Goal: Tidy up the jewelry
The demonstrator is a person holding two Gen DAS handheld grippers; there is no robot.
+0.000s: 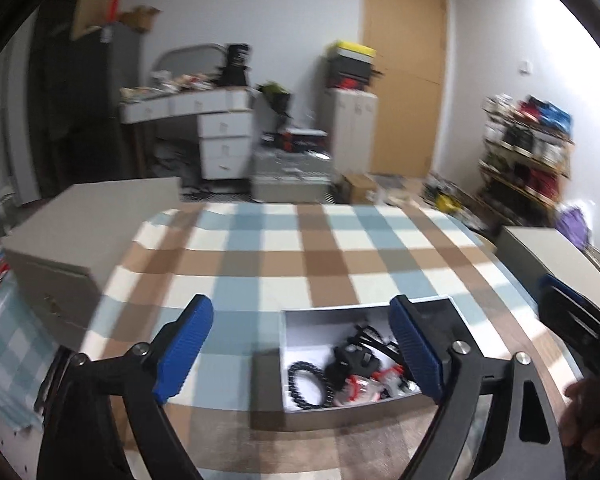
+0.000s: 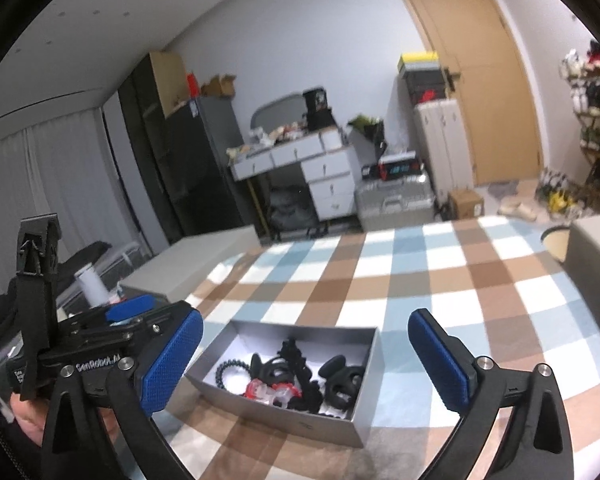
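Blue-padded fingers [image 1: 184, 350] of your left gripper [image 1: 300, 350] fill the near foreground of the left wrist view, spread wide with nothing between them. Just beyond, a grey box [image 1: 364, 306] sits on the checked tablecloth [image 1: 268, 256], its right part behind the right finger. Inside lie a black bead bracelet [image 1: 308, 384], dark jewelry pieces and some red and clear ones. A hand [image 1: 588, 412] shows at the near right edge.

From the right wrist view, your right gripper [image 2: 304, 364] also stands wide and empty. The same grey box [image 2: 276, 412] rests between and just past its fingers, jewelry heaped inside. Your left gripper [image 2: 112, 332] sits near left, beside the box.
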